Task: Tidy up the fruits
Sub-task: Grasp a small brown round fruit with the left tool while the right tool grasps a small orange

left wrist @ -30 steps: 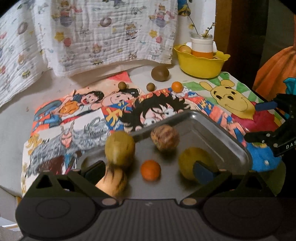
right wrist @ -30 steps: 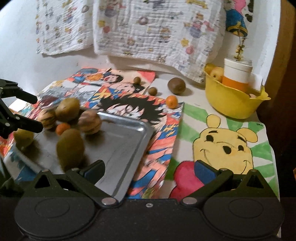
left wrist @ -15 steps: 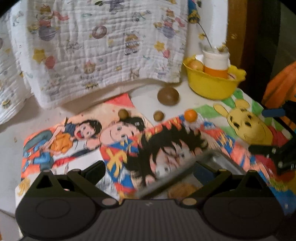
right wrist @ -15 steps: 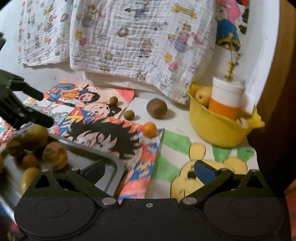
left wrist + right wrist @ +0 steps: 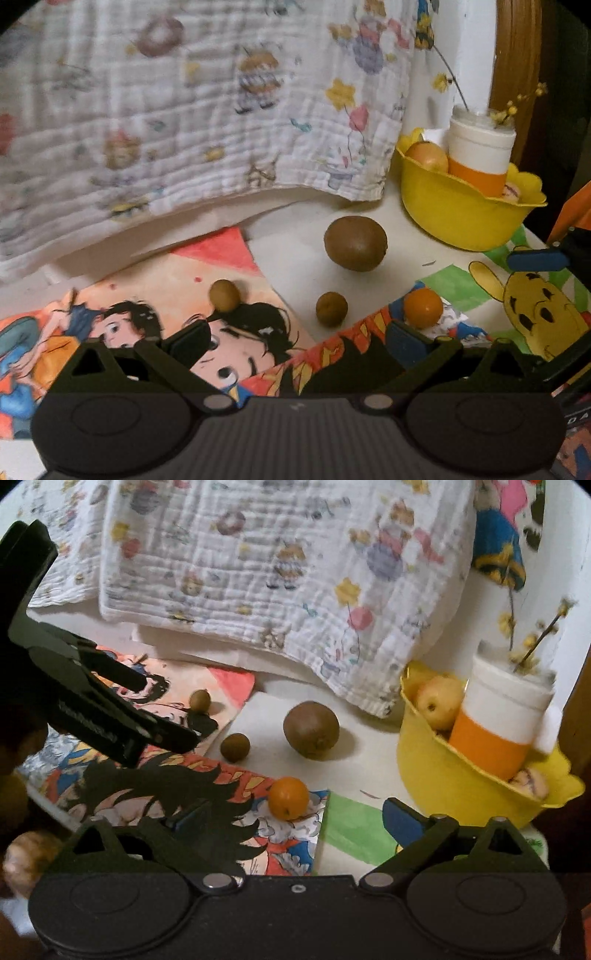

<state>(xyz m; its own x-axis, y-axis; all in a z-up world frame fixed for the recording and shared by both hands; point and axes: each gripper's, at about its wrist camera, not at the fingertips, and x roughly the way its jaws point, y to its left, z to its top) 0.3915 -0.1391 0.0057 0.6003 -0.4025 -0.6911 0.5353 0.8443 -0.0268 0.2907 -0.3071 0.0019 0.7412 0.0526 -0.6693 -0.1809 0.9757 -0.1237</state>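
Both tools are over the counter [image 5: 295, 254], angled down at the loose fruit.

Left tool [image 5: 297, 341]: jaws wide, nothing between them. The small brown fruit [image 5: 331, 308] lies just ahead, on bare counter between the two printed mats.

Right tool [image 5: 295, 818]: jaws have just been closing a little, but they are wide apart and empty. The orange [image 5: 288, 798] sits between the fingertips' lines, on the mat's corner, untouched.

Other fruit:
- kiwi [image 5: 311, 730] on bare counter, behind the orange
- olive-coloured small fruit [image 5: 224, 295] on the cartoon mat [image 5: 147, 295], left of the brown one
- apple [image 5: 439, 701] in the yellow bowl [image 5: 443, 779], beside a white-and-orange cup [image 5: 498, 720]

A printed cloth [image 5: 277, 572] hangs behind. The left tool shows in the right view, upper left.
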